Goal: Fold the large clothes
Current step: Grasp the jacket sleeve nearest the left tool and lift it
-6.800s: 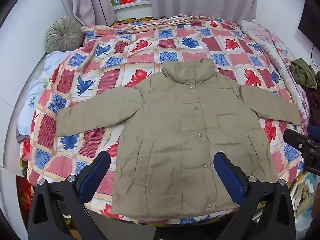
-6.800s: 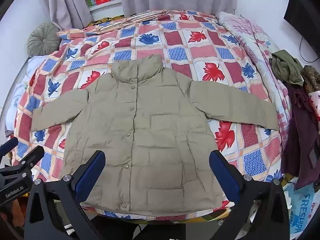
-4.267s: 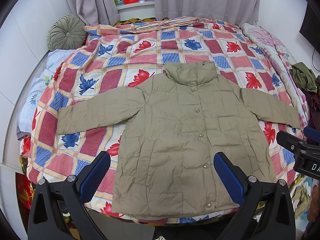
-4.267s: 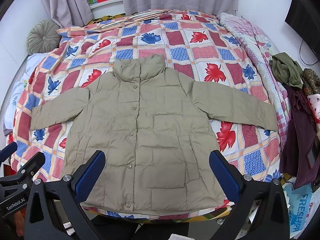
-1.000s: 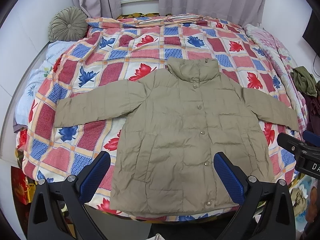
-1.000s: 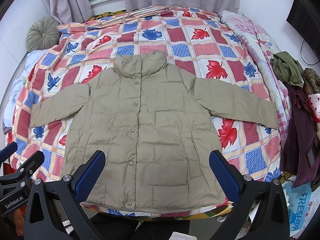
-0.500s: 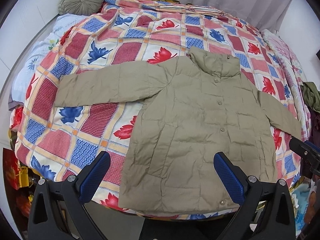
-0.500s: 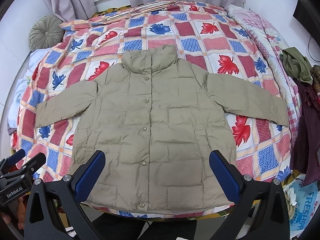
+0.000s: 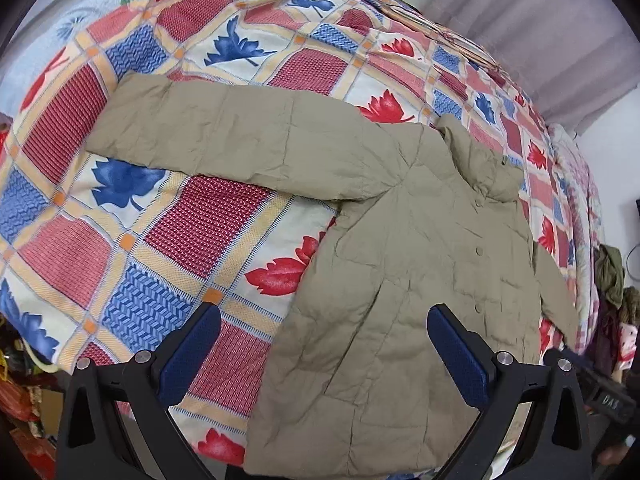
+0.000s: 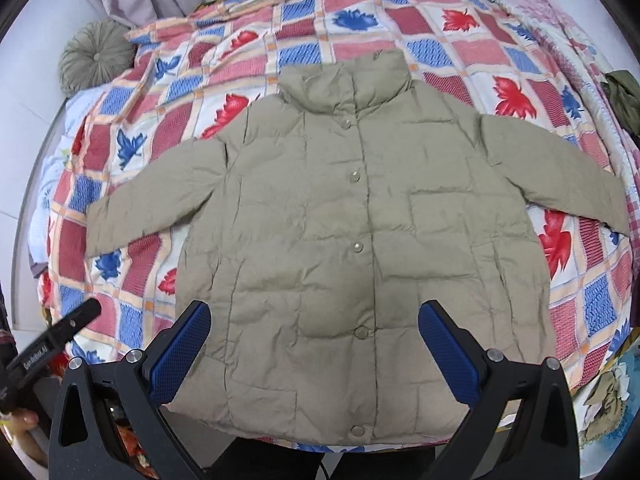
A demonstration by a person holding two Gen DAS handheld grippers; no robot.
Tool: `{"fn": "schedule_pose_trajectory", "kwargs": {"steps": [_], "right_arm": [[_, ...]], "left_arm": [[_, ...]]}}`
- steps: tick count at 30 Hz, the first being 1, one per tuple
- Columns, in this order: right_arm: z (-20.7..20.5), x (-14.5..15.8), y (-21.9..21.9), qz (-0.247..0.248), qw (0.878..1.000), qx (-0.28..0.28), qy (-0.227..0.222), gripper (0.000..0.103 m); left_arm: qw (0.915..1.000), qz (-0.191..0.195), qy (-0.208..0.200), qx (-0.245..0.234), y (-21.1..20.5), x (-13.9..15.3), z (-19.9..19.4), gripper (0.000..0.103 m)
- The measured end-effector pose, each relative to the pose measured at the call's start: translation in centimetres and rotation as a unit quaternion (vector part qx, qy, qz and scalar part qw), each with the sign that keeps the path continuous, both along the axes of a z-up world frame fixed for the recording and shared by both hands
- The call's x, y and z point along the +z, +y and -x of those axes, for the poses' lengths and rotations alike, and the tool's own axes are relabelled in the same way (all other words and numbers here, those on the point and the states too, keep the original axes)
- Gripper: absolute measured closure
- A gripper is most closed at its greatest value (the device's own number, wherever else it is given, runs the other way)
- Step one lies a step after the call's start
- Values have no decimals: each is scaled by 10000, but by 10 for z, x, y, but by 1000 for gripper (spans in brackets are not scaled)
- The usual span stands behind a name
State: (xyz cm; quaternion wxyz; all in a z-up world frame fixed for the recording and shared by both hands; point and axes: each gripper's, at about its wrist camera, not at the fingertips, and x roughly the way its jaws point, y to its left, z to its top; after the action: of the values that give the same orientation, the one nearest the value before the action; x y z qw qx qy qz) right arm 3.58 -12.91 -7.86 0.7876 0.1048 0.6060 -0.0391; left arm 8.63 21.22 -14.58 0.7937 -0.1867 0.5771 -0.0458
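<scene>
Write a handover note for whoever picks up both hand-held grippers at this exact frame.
Left hand-held gripper: open, empty, above the bedspread by the jacket's left side.
Right hand-held gripper: open, empty, over the lower front of the jacket.
Khaki puffer jacket: flat on the bed, front up, snapped shut, collar toward the curtain, both sleeves spread out sideways.
Done: jacket laid out only; no fold made.
Left: fold in the left sleeve and the right sleeve, then fold the body.
</scene>
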Motion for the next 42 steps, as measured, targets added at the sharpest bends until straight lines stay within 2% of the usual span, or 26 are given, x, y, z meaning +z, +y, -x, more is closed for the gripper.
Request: {"fn": "schedule_pose_trajectory", "kwargs": {"steps": [3, 5, 8, 15, 18, 22, 24, 26, 27, 28, 29, 31, 33, 35, 37, 38, 39, 42], "right_arm": [[-7, -26, 14, 94, 9996, 216, 147, 0], [-10, -46, 20, -4, 9993, 278, 235, 0], [-20, -69, 28, -142, 9988, 354, 318, 0], [-40, -111, 46, -358, 9980, 496, 156, 0], [-47, -121, 50, -455, 9976, 508, 123, 0], [-57, -128, 53, -566, 9969, 537, 17, 0], [-65, -127, 55, -591, 9965, 575, -98, 0], [-75, -124, 58, -646, 9957, 624, -228, 0], [-81, -123, 59, -676, 9952, 646, -278, 0], [-88, -122, 61, -692, 9949, 661, -328, 0], [-96, -122, 63, -705, 9946, 663, -382, 0], [-110, -122, 66, -729, 9941, 648, -476, 0], [-126, -123, 72, -713, 9940, 610, -570, 1], [-142, -126, 78, -757, 9930, 598, -685, 17], [-157, -135, 85, -848, 9927, 591, -620, 79], [-164, -141, 87, -942, 9925, 504, -595, 88], [-168, -146, 88, -1054, 9917, 420, -604, 90], [-184, -161, 97, -1544, 9852, 355, -657, 91]], "left_arm": [[9985, 478, -76, 239, 17, -30, -16, 0], [9943, 967, -154, 416, 27, -49, -30, 0], [9865, 1504, -225, 600, 34, -76, -53, 0], [9705, 2287, -354, 682, 32, -124, -106, 0], [9701, 2305, -345, 679, 34, -136, -125, 0], [9708, 2135, -554, 947, 60, -135, -143, 0], [9725, 1905, -658, 1164, 81, -133, -152, 0], [9779, 1445, -668, 1352, 101, -135, -161, 0], [9801, 1230, -621, 1427, 109, -137, -165, 9], [9816, 1079, -552, 1475, 116, -141, -170, 27], [9826, 972, -439, 1517, 125, -146, -175, 38], [9820, 960, -393, 1578, 137, -152, -180, 88], [9818, 898, -421, 1620, 143, -147, -181, 93], [9855, 573, -609, 1476, 137, -130, -179, 95], [9887, 210, -875, 1200, 129, -107, -174, 95], [9891, 98, -991, 1087, 122, -97, -171, 95], [9889, 8, -1131, 964, 116, -84, -168, 95], [9863, -84, -1525, 627, 101, -47, -163, 95]]}}
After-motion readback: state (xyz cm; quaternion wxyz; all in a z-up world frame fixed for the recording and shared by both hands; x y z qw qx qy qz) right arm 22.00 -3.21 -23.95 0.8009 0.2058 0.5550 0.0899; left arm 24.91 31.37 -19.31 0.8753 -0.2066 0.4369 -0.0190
